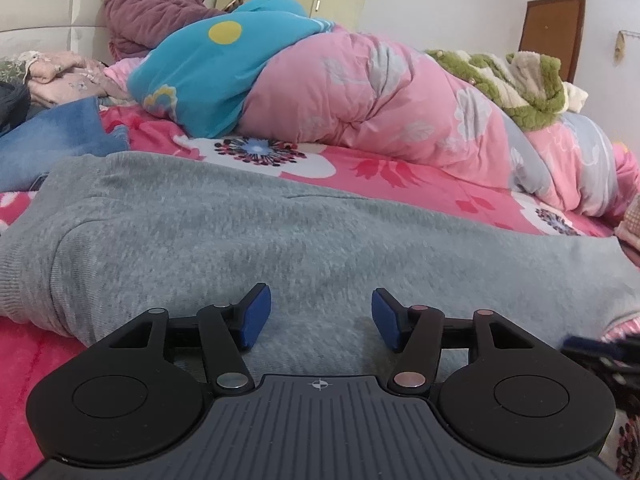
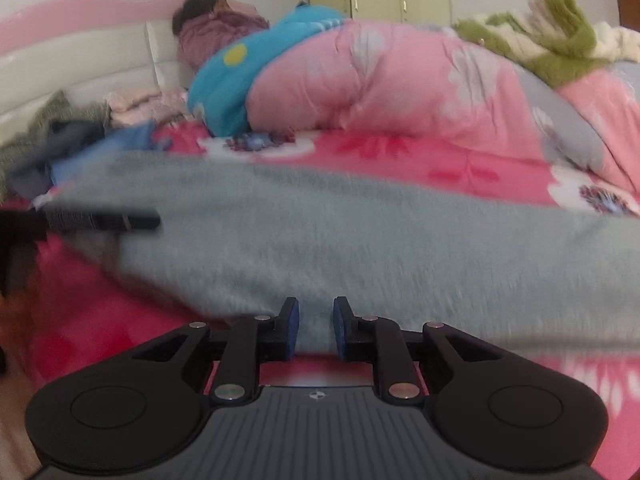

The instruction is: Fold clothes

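A grey sweatshirt point(image 1: 280, 232) lies spread flat across the pink flowered bedsheet point(image 1: 380, 172), with a ribbed cuff at the left. My left gripper point(image 1: 320, 314) hovers low over its near part, blue pads wide apart and nothing pinched between them. In the right wrist view, which is blurred, the same grey sweatshirt point(image 2: 360, 232) fills the middle. My right gripper point(image 2: 316, 326) is at its near hem with a narrow gap between the pads and no fabric visibly clamped. The left gripper shows there as a dark bar point(image 2: 100, 220) at the left.
A person in a purple jacket point(image 1: 148, 12) lies at the headboard under a blue and pink quilt point(image 1: 360, 92). A green and cream fleece point(image 1: 516, 76) lies on the quilt. Blue jeans point(image 1: 52, 136) and folded pink clothes point(image 1: 64, 76) sit at the far left.
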### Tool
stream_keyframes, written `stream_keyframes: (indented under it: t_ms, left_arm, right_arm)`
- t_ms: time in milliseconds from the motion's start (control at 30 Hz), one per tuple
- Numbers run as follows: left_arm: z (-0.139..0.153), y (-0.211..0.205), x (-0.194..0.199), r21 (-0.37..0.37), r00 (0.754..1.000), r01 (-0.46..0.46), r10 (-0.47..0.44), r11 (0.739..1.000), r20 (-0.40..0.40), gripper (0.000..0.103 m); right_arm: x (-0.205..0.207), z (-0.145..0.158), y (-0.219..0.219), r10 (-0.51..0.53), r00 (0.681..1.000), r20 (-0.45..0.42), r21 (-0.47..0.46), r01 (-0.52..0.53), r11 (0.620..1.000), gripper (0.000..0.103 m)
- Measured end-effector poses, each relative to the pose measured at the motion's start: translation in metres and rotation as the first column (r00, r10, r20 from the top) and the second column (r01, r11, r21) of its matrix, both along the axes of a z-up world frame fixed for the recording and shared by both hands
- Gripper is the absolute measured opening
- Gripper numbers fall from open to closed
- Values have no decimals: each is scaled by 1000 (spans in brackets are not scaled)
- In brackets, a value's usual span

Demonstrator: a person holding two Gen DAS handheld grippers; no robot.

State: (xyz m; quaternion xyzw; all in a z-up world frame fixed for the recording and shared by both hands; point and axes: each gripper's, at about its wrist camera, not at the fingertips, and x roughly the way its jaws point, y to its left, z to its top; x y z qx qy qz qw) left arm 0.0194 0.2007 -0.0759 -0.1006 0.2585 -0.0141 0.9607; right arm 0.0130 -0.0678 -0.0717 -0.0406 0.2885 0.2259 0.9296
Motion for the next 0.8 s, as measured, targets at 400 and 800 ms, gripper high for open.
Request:
stream_keyframes:
  t_ms: [400, 800]
  left_arm:
    - [5, 6, -8, 5, 998, -61, 61, 998, 34, 60]
    - [6, 32, -15, -28, 995, -91, 92, 995, 27, 60]
  right_arm:
    - [-6, 45, 14, 33, 997, 64, 83, -38, 996, 22]
    - [-31, 17, 38, 59, 998, 28, 19, -59, 998, 24]
